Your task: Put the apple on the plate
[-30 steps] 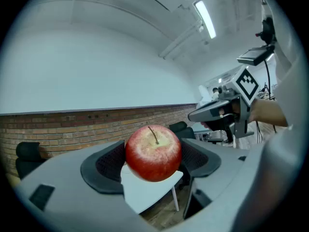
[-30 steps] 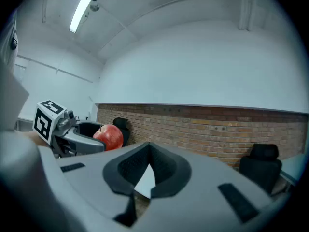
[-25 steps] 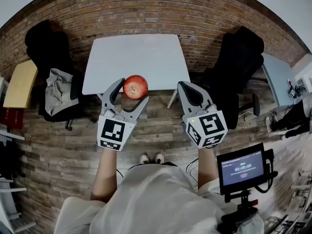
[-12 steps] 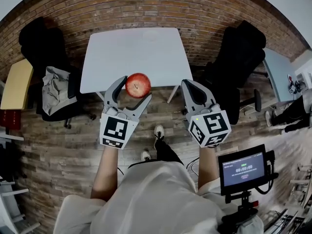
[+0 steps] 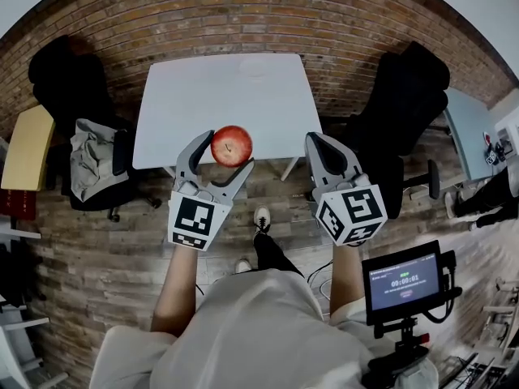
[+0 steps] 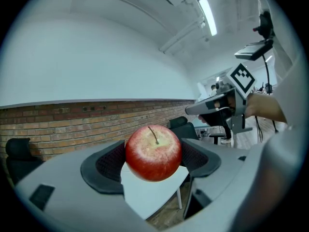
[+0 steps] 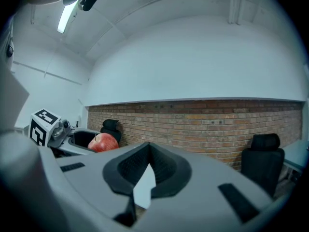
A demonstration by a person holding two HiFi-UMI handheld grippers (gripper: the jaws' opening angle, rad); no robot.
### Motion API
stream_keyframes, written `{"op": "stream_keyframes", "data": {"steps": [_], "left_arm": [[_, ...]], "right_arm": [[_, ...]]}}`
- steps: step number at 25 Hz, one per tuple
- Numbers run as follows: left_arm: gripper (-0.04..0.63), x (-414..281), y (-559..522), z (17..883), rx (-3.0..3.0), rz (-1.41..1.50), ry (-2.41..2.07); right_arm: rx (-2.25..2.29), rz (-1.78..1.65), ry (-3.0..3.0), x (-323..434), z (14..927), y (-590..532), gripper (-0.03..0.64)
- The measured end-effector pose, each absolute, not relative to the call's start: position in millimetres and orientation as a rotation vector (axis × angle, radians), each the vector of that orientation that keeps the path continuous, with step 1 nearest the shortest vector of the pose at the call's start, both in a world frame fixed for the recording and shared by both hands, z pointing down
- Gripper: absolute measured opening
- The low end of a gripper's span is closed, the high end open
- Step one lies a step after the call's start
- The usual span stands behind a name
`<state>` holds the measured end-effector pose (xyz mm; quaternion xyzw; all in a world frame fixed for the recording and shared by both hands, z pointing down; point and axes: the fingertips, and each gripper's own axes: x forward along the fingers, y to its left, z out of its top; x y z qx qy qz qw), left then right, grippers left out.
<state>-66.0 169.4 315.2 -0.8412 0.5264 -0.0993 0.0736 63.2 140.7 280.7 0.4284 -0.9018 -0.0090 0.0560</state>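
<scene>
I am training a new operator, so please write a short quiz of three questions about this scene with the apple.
1. Which tool holds the round red apple? A) left tool B) right tool C) neither
2. True or false: the right tool's jaws are shut on a second fruit.
3. Fill in: the white round plate lies on the white ____.
Key: 1 A. 2 false; it is shut and empty. 3 table.

A ceiling tube light (image 6: 206, 14) is lighting the room brightly and evenly. The white table (image 5: 219, 96) is glaring, nearly washing out the plate (image 5: 255, 68). Lens distortion is bending the brick wall (image 5: 243, 14), and corners are showing black. The apple (image 6: 153, 152) is catching a soft highlight.
</scene>
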Motion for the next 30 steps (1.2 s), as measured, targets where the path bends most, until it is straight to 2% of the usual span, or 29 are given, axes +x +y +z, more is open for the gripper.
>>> {"op": "stream_keyframes", "data": {"steps": [30], "left_arm": [[0.373,-62,-119,346,-2.596,-0.335,1.734]], "right_arm": [[1.110,0.096,-2.741,53,316,-134,0.003]]}}
